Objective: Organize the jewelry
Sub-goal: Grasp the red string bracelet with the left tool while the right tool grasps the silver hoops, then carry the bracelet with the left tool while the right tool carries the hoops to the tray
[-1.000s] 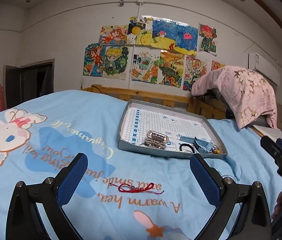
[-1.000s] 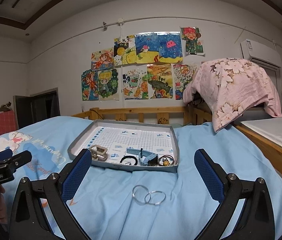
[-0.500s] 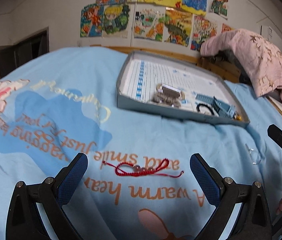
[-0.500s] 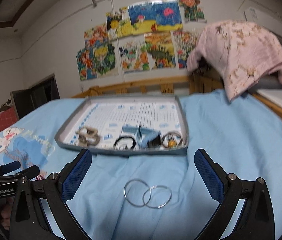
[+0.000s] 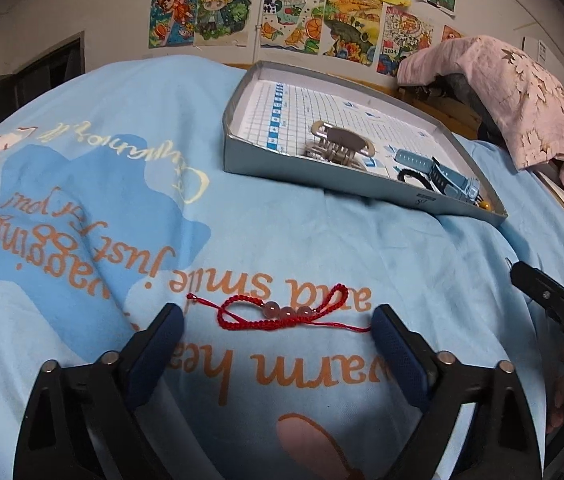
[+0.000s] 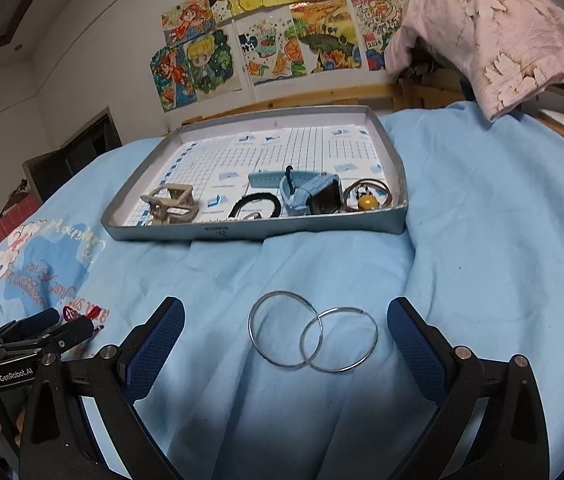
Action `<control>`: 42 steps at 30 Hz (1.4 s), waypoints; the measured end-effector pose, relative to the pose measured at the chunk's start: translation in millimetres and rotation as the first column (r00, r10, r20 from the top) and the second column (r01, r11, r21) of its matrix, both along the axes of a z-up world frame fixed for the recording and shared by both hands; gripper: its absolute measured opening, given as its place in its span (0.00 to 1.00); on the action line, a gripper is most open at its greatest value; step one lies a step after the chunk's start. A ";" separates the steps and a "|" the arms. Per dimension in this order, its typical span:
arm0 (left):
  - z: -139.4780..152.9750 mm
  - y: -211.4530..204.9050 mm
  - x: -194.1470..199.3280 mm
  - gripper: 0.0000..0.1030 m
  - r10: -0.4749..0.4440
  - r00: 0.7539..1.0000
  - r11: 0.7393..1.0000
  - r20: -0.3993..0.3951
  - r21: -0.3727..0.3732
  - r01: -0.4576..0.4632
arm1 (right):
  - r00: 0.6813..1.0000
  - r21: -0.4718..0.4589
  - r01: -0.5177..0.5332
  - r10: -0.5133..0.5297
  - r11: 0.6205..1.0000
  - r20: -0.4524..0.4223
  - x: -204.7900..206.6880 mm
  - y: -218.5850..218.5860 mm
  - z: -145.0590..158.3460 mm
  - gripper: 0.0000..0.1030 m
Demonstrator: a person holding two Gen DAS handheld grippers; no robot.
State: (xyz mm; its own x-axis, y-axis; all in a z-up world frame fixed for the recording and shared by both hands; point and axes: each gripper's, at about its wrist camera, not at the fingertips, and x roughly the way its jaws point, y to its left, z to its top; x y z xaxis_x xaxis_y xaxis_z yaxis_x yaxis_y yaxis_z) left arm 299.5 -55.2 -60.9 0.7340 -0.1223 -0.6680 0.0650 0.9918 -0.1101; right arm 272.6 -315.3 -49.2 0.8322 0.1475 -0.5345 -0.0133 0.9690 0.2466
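Observation:
A red cord bracelet (image 5: 282, 314) with three pale beads lies on the blue bedspread, between the blue pads of my left gripper (image 5: 277, 330), whose jaws are closing without touching it. Two overlapping silver hoops (image 6: 314, 336) lie on the spread between the pads of my right gripper (image 6: 286, 328), whose jaws are also closing and stand clear of them. Beyond sits a grey tray (image 6: 257, 234) (image 5: 322, 178) holding a beige hair claw (image 6: 171, 204), a black hair tie (image 6: 255, 204), a blue watch (image 6: 308, 194) and a ring with a yellow bead (image 6: 366, 200).
The left gripper's body (image 6: 21, 344) shows at the left edge of the right wrist view, the right gripper's body (image 5: 554, 308) at the right edge of the left wrist view. A pink blanket (image 6: 494, 36) hangs over the wooden bed rail (image 6: 322, 98).
Both grippers have dropped and tipped down toward the bedspread. The bracelet and the hoops now lie between the pads, and both pairs of jaws have narrowed a little.

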 end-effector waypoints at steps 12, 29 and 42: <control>-8.9 -5.4 3.3 0.63 -0.004 1.000 1.000 -0.006 0.016 0.004 | 0.996 0.055 -0.037 0.041 0.998 -0.076 8.2 4.5 -17.3 0.58; -6.8 -0.9 -5.2 0.25 -0.033 0.999 0.999 0.038 -0.026 0.034 | 0.993 0.045 -0.098 0.100 0.994 -0.068 3.2 19.0 -10.9 0.12; 4.3 5.0 -25.5 0.08 -0.057 0.991 0.994 0.119 -0.083 0.067 | 0.993 0.086 -0.119 0.119 0.989 0.008 -8.5 19.3 1.6 0.04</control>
State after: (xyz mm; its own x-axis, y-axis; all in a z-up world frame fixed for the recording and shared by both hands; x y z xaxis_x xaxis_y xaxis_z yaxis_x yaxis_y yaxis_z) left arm 274.0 -50.3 -56.6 0.7952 -0.2233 -0.5637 0.1432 0.9726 -0.1833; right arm 264.1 -296.0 -47.5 0.8073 0.2912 -0.5133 -0.1283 0.9356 0.3290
